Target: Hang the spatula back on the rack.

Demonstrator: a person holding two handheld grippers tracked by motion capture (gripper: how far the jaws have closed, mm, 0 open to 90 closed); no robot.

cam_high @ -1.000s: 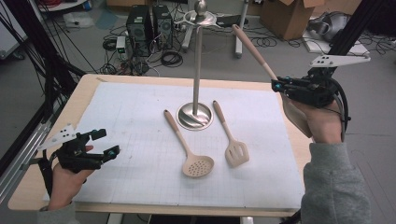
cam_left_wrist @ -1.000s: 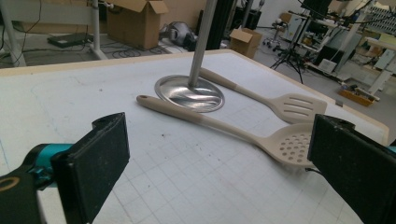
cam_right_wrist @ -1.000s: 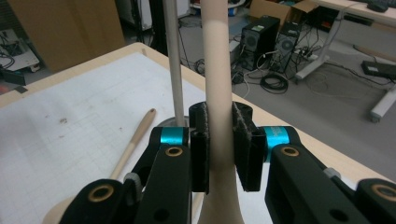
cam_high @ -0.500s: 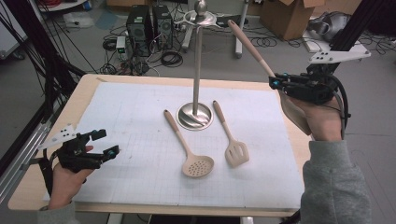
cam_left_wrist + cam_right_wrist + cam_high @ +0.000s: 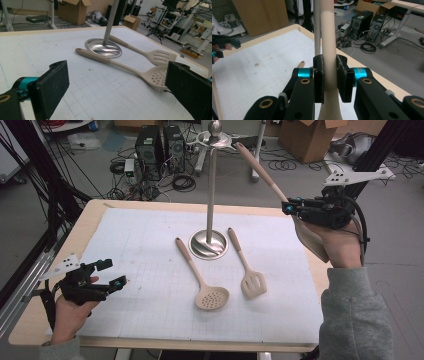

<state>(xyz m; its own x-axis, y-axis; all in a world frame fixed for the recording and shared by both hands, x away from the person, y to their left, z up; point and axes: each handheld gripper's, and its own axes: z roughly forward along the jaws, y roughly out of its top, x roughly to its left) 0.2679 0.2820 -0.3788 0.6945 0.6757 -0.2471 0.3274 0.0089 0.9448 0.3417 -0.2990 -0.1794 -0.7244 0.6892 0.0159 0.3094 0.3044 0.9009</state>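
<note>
Right tongs (image 5: 295, 210) clamp spoon (image 5: 265, 172), handle angled up toward stand (image 5: 212, 185); left tongs (image 5: 112, 275) apart.

High view: from above the near edge of the desk (image 5: 100, 215), facing forward and down, far enough to take in the whole top.
Left gripper view: low, just above the desk, looking along the left claw (image 5: 117, 90) toward the stand (image 5: 103, 47).
Right gripper view: raised at the desk's right side, close behind the right claw (image 5: 329, 77).
Shared: all three take in the stand and the desk's white mat (image 5: 150, 270).
</note>
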